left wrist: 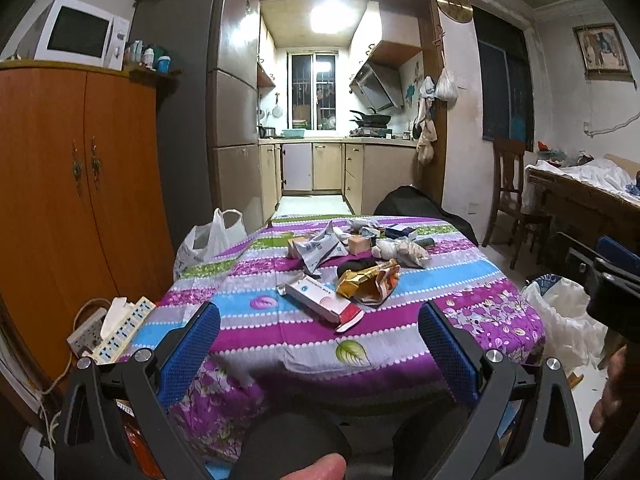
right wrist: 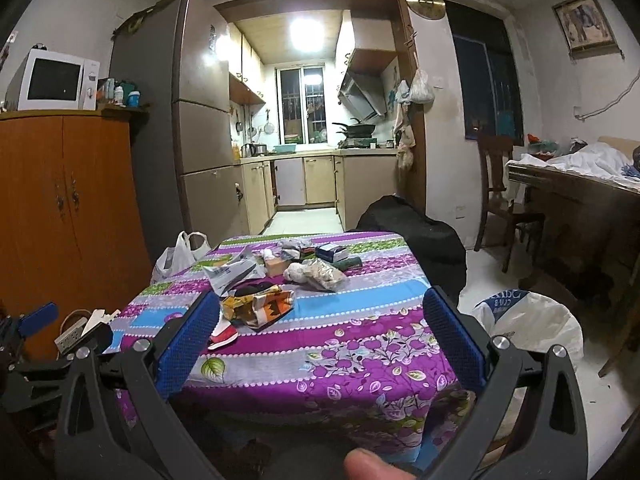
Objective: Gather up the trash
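The left hand-held gripper (left wrist: 320, 344) was spread wide, holding nothing. The trash (left wrist: 352, 256) lay in a pile on the far part of the table (left wrist: 500, 304). The right hand-held gripper (right wrist: 320, 336) was spread wide too, near the table's edge.

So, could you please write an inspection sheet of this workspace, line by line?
Surface: table under a striped floral cloth, trash heaped on its far half.
Job's things: white box nearest; gold wrapper behind it; grey pouch; crumpled wads; blue box.
Bags: white bag on the floor to the right of the table; second bag to the left.
Clutter: tissues lying on the strip.
Tongs: left tongs and right tongs both open, empty, short of the trash.
Cables: power strip with cord, left of the table.
Surroundings: cabinet, microwave, kitchen behind.
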`<state>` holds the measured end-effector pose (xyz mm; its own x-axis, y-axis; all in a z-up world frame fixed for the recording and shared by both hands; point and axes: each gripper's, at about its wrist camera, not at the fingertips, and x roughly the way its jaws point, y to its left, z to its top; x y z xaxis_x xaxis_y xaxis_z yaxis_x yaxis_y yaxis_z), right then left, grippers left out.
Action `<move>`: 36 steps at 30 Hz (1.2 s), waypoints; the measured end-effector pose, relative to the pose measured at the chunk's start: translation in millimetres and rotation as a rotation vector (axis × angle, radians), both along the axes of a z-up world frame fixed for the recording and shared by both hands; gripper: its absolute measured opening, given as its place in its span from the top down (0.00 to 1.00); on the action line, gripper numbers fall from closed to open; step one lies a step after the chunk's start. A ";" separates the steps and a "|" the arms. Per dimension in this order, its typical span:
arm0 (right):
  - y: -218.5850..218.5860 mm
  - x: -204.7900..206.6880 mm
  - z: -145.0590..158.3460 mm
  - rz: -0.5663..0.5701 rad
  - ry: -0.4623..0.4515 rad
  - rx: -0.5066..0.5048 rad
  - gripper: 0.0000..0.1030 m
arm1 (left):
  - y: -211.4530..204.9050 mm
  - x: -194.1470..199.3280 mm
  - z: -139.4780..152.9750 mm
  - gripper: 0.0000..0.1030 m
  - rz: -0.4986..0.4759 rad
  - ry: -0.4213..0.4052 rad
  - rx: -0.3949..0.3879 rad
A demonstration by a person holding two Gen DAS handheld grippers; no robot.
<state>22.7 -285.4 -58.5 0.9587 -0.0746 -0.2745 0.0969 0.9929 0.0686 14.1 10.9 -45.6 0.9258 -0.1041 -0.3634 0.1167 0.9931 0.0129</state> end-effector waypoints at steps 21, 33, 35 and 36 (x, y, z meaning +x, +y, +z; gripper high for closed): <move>-6.0 34.7 7.7 -0.039 0.029 -0.065 0.05 | -4.0 29.5 2.2 0.05 -0.029 0.006 0.012; -13.1 69.4 3.5 -0.012 0.086 -0.041 0.05 | 3.9 85.1 3.8 0.05 0.074 0.044 0.059; -17.2 80.8 0.9 0.001 0.114 -0.002 0.05 | 5.7 91.9 1.3 0.05 0.070 0.051 0.073; -20.1 86.6 -1.3 0.011 0.128 0.021 0.05 | 7.0 95.9 -0.3 0.05 0.069 0.056 0.075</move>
<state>109.2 -305.6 -59.8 0.9164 -0.0570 -0.3963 0.0950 0.9925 0.0769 110.0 17.9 -45.8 0.9079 -0.0113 -0.4191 0.0505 0.9953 0.0826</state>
